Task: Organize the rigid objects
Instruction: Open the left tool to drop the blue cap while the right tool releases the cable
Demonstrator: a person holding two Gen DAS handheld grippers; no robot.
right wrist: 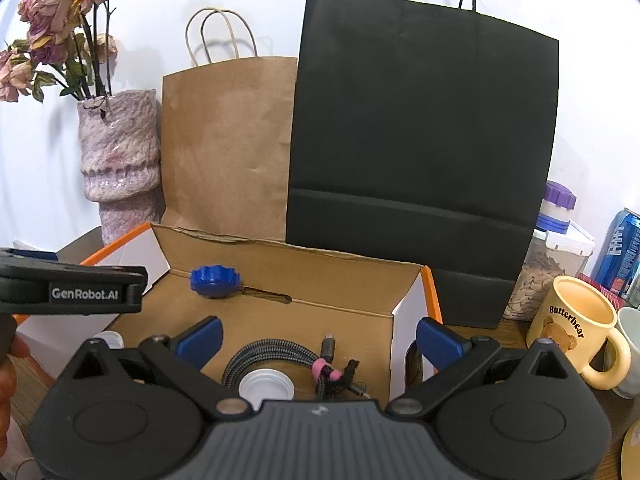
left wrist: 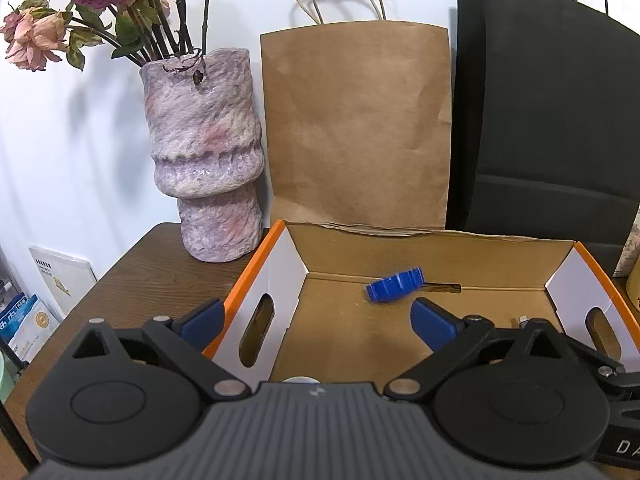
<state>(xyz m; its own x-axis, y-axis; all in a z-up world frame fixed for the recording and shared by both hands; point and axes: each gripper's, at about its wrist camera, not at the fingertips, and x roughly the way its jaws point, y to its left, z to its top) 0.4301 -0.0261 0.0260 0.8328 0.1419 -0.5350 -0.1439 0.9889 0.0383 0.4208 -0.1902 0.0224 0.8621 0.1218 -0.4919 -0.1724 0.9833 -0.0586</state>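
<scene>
- The left gripper (left wrist: 316,316) has its jaws wide apart, with nothing between them.
- A blue ridged cap (left wrist: 395,285) lies inside the cardboard box (left wrist: 440,246), near the back wall.
- A stone-like vase (left wrist: 206,152) stands just beside the box.

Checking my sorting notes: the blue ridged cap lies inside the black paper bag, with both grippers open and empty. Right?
Not quite. The blue ridged cap lies inside the open cardboard box, as the left wrist view shows. The left gripper and right gripper are open and empty.

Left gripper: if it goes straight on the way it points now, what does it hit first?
Probably the cardboard box: its floor, or the blue ribbed knob lying at the back wall. The left gripper is open and empty, straddling the box's left wall. Depth is hard to judge here.
</scene>
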